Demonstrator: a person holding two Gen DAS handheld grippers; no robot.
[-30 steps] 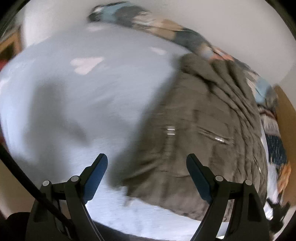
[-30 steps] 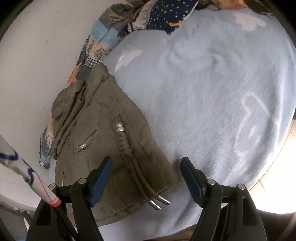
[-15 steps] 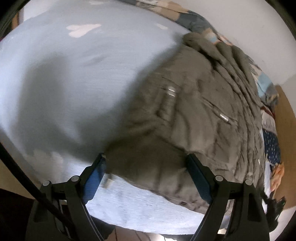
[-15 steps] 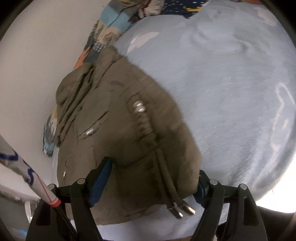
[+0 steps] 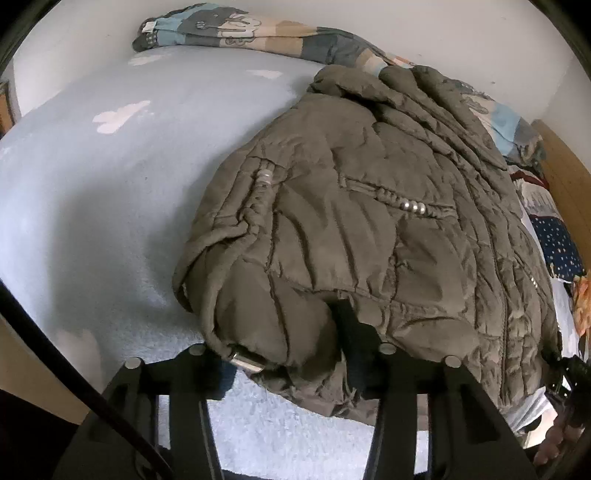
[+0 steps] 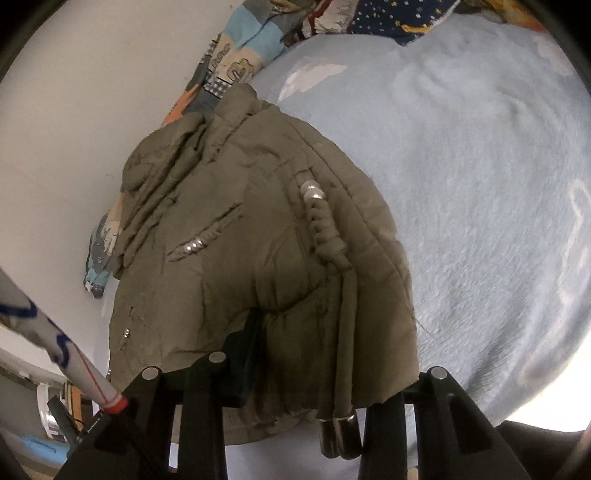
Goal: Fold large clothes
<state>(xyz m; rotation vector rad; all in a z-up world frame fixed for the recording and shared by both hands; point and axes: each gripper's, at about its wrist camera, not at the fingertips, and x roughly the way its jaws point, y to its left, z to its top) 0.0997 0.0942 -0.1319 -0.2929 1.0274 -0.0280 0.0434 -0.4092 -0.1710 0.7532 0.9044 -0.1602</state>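
A home bedroom: a bed under a pale blue fleecy blanket with white cloud shapes [image 5: 110, 206], a cartoon-printed patchwork quilt [image 5: 236, 29] against the plain white wall [image 6: 92, 92]

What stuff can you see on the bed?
jacket: one, olive-green, puffy, lying on the bed beside the wall
cord ends: two, silver metal, hanging at the jacket's near hem
blanket: one, pale blue with white shapes, covering the bed
patterned quilt: one, many colours, bunched along the wall
wall: white, behind the bed
left gripper: one, black, just closed onto the jacket's hem
right gripper: one, black, just closed onto the hem too
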